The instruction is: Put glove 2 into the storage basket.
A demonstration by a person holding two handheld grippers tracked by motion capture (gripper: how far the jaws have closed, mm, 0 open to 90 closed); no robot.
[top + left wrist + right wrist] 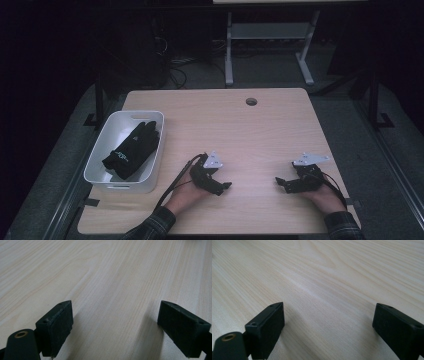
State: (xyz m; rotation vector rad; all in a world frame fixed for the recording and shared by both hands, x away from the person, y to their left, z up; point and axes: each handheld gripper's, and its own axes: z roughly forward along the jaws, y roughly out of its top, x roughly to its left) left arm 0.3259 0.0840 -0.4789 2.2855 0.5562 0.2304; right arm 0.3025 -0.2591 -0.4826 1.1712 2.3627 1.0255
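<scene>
A black glove (131, 149) with pale lettering lies inside a white bin (98, 159) at the table's left. My left gripper (223, 188) rests low on the wooden table (240, 130) near the front, right of the bin, its jaws wide apart with only bare wood between them (115, 322). My right gripper (280, 182) rests near the front right, pointing left toward the other gripper; its jaws also stand wide apart over bare wood (328, 325). Neither gripper holds anything.
A round cable hole (251, 101) sits near the table's far edge. Behind the table, a grey desk frame (270, 45) stands on a dark floor with cables. The person's plaid sleeves (155, 226) come in at the front edge.
</scene>
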